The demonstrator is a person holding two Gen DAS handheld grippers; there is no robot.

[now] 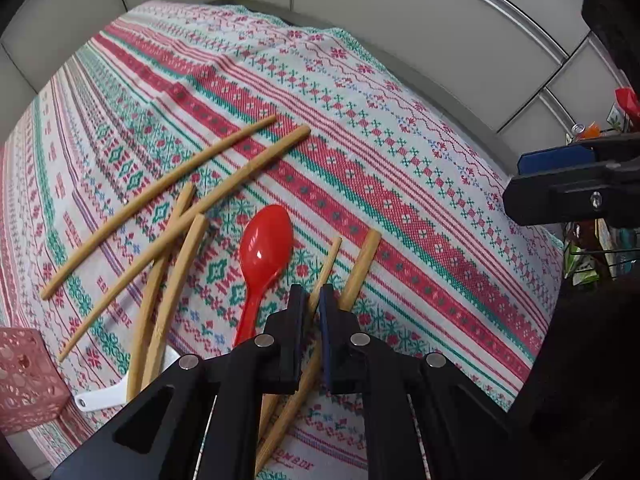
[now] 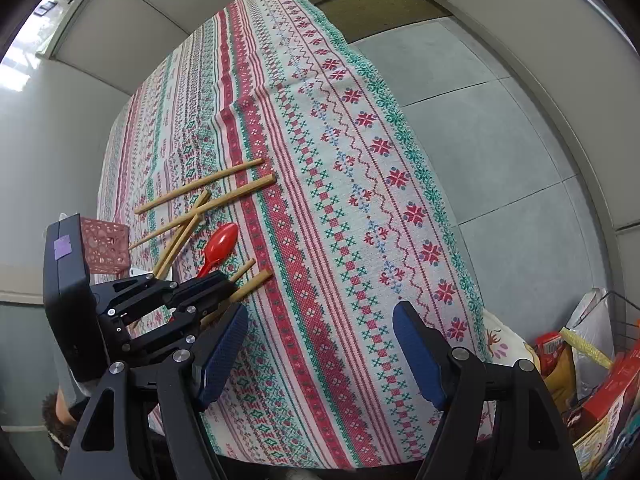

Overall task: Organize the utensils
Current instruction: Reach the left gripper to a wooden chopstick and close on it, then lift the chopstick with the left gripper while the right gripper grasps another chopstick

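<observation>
Chopstick (image 1: 327,266) pinched between the narrowed jaws of the left gripper (image 1: 314,292), near the table's front edge, its partner chopstick (image 1: 360,268) just beside. The right gripper (image 2: 320,322) hangs wide and empty. Sorting looks barely begun: four more chopsticks (image 1: 160,196), a red spoon (image 1: 264,256) and a white utensil (image 1: 108,398) lie loose on the tablecloth (image 1: 400,160). The pink perforated basket (image 1: 28,380) at the left edge shows nothing inside.

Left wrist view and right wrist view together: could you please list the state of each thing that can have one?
Left tool: shut on the thin chopstick.
Thin chopstick: pinched, other end on the cloth.
Thicker chopstick: loose beside it on the cloth.
Right tool: open, nothing between its pads.
Red spoon: lying bowl up.
Four chopsticks: crossed in a loose pile.
Pink basket: upright; contents not visible.
</observation>
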